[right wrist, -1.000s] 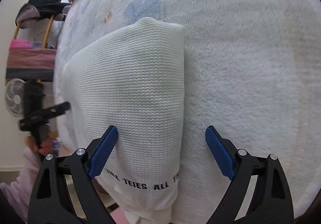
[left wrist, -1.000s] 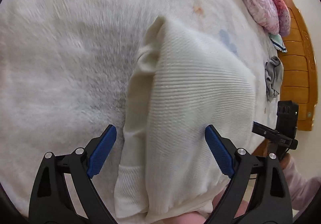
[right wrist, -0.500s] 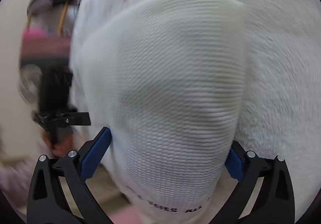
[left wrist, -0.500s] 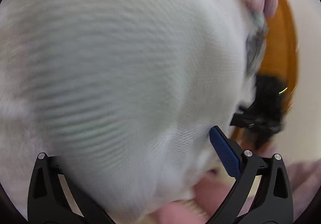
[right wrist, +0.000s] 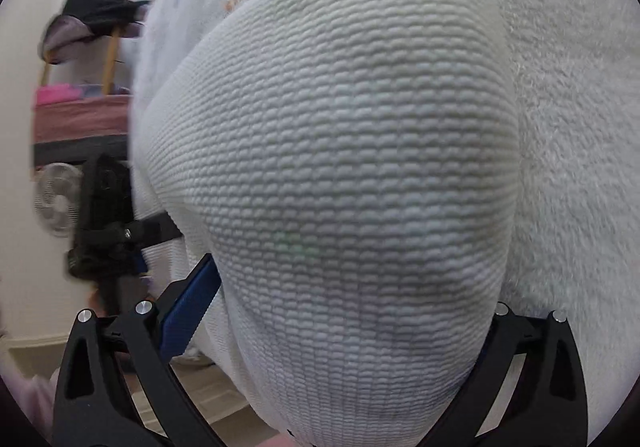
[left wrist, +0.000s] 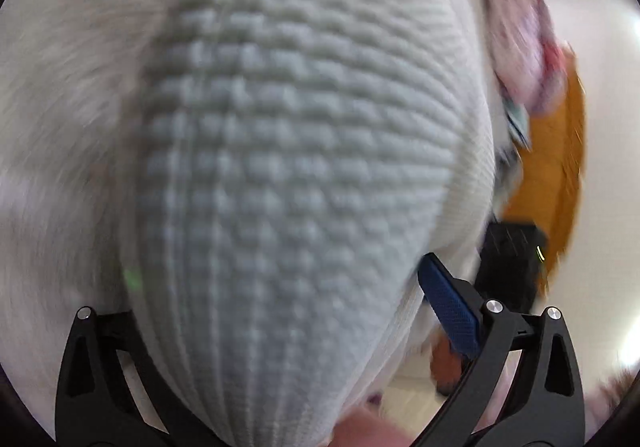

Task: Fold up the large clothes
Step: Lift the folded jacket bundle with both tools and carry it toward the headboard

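Note:
A folded white knit garment [left wrist: 300, 167] lies on a fluffy white bed cover [left wrist: 60, 87] and fills most of both wrist views. My left gripper [left wrist: 280, 279] is open wide around its near end. The cloth bulges between the jaws and hides the left pad, while the right blue pad [left wrist: 448, 311] shows beside the cloth edge. My right gripper [right wrist: 352, 279] is also open wide around the garment [right wrist: 340, 167]. Its left blue pad [right wrist: 188, 311] is beside the cloth, and the right pad is hidden under it.
A pink garment [left wrist: 516, 7] and an orange wooden headboard [left wrist: 560, 175] sit to the right in the left wrist view. A fan [right wrist: 56, 203], a rack with dark clothes [right wrist: 100, 3] and the other gripper's black body [right wrist: 104, 231] stand left of the bed cover [right wrist: 568, 127].
Both grippers have pushed forward and down onto the garment, which now bulges between their jaws and fills the views. The printed hem has slipped out of the right view.

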`<move>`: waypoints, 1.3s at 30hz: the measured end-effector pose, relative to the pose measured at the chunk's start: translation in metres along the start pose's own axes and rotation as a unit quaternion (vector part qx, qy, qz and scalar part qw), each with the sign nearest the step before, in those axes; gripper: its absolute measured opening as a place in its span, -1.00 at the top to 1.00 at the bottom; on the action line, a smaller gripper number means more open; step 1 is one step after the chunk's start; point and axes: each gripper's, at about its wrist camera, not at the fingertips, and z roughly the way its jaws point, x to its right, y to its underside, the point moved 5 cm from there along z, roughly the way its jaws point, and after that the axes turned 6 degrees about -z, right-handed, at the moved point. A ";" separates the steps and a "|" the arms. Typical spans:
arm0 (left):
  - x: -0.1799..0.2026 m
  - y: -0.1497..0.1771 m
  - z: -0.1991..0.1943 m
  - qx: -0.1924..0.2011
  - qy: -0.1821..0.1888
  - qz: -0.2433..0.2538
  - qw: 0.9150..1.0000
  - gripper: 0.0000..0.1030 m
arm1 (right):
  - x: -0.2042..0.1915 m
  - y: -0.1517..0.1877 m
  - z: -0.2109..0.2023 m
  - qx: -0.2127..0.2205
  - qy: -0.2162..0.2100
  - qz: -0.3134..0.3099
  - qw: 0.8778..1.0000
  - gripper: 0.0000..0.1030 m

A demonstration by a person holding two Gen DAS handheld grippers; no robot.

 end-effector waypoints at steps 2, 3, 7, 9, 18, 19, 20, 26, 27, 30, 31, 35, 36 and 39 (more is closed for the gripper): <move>0.007 0.006 -0.004 0.038 -0.042 0.012 0.998 -0.75 | -0.005 0.003 -0.007 0.015 0.028 0.007 0.999 -0.62; 0.011 0.008 -0.007 0.049 -0.059 0.017 0.997 -0.70 | -0.010 0.006 -0.010 0.020 0.045 -0.009 0.999 -0.47; 0.028 0.015 -0.026 0.074 -0.115 0.025 0.990 -0.35 | -0.035 0.011 -0.022 0.029 0.094 -0.045 0.994 -0.19; 0.037 0.019 -0.027 0.069 -0.148 0.047 0.985 -0.24 | -0.044 0.012 -0.027 0.029 0.100 -0.049 0.993 -0.05; 0.097 0.040 -0.065 0.036 -0.169 0.084 0.981 -0.12 | -0.083 0.040 -0.086 0.073 0.084 -0.057 0.992 0.12; 0.108 0.044 -0.074 0.031 -0.164 0.091 0.982 -0.07 | -0.085 0.042 -0.096 0.079 0.081 -0.051 0.992 0.13; 0.116 0.048 -0.079 0.028 -0.162 0.099 0.981 -0.05 | -0.088 0.047 -0.113 0.087 0.080 -0.046 0.992 0.13; 0.167 0.093 -0.105 0.012 -0.152 0.160 0.975 -0.05 | -0.084 0.069 -0.194 0.126 0.076 -0.035 0.988 0.14; 0.180 0.097 -0.109 0.009 -0.149 0.171 0.974 -0.05 | -0.083 0.073 -0.205 0.133 0.074 -0.027 0.988 0.14; 0.211 0.104 -0.116 0.004 -0.147 0.196 0.970 -0.05 | -0.070 0.088 -0.241 0.152 0.067 -0.006 0.986 0.15; 0.223 0.106 -0.117 0.002 -0.146 0.204 0.968 -0.05 | -0.067 0.092 -0.251 0.157 0.065 0.001 0.986 0.15; 0.274 0.146 -0.095 -0.008 -0.153 0.248 0.957 -0.05 | -0.037 0.109 -0.307 0.182 0.066 0.021 0.981 0.15; 0.288 0.151 -0.090 -0.010 -0.156 0.259 0.953 -0.05 | -0.026 0.113 -0.322 0.190 0.065 0.029 0.979 0.15; 0.322 0.188 -0.074 -0.009 -0.161 0.294 0.942 -0.05 | 0.007 0.123 -0.362 0.210 0.062 0.040 0.975 0.15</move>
